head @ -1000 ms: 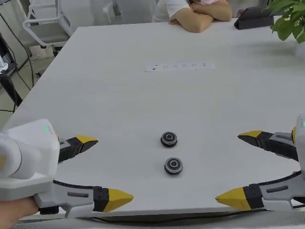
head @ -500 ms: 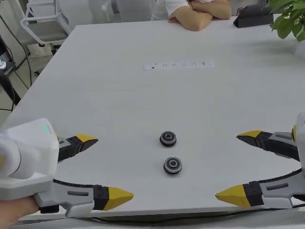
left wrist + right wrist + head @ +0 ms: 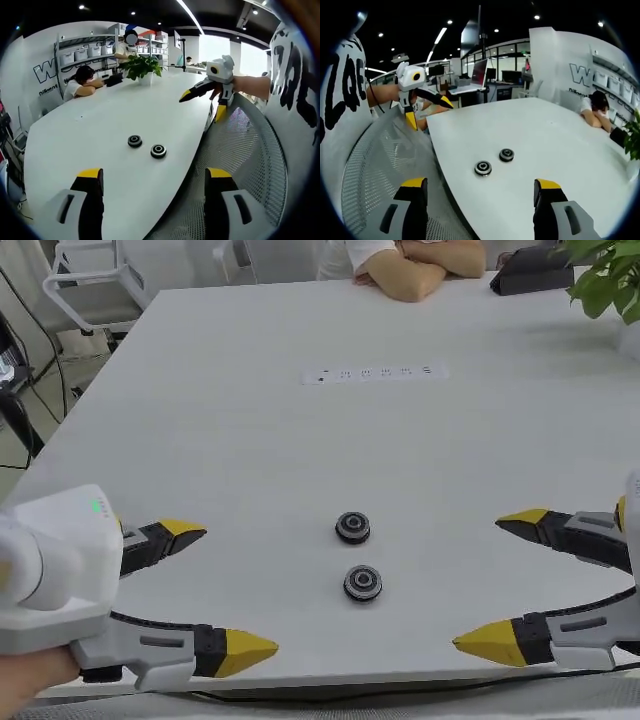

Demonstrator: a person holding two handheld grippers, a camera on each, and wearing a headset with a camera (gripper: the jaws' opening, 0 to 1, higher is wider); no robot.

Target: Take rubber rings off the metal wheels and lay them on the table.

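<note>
the farther wheel and the nearer wheel are seen lying flat, just beside each other, near the front edge of the tabletop, the rubber rings not yet removed. the left tongs and right tongs are held spread wide on either side, nothing pinched. a wheel could be pushed off the near edge if its ring is pried unsteadied.

— How's my feed looking?
— Bright, even. I see ceiling spots and a strip light overhead; windows blow out white.
— Sharpness?
— Head view crisp, table softly shadowed; gripper views bend hard at the edges.
</note>
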